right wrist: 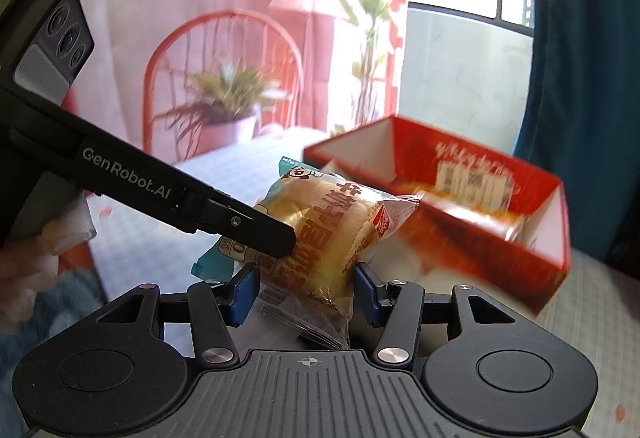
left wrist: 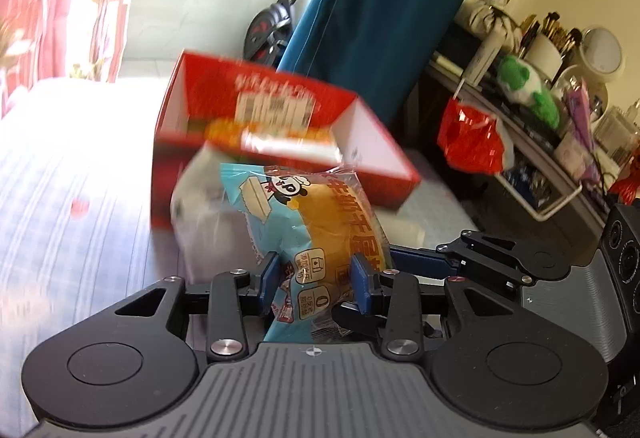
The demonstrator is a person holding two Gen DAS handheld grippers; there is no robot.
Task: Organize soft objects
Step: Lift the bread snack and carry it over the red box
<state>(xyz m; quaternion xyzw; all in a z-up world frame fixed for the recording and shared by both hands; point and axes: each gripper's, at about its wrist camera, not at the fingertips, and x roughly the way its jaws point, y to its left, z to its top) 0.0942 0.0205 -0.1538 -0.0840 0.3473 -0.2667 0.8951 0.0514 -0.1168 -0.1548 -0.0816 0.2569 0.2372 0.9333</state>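
Observation:
A wrapped bread bun in a blue and clear packet (left wrist: 316,222) is held above the table, just in front of an open red cardboard box (left wrist: 280,126). My left gripper (left wrist: 316,278) is shut on one end of the packet. My right gripper (right wrist: 306,284) is shut on the other end of the same packet (right wrist: 324,222). The left gripper's black finger (right wrist: 248,226) shows from the left in the right wrist view. The red box (right wrist: 440,182) holds another wrapped bun (right wrist: 468,210). A blurred white soft object (left wrist: 200,210) lies beside the box.
The table (left wrist: 60,178) has a pale checked cloth. A teal curtain (left wrist: 380,10) hangs behind the box. A cluttered shelf (left wrist: 540,98) with a green plush toy and a red bag stands at the right. A red chair (right wrist: 224,78) and potted plant stand beyond the table.

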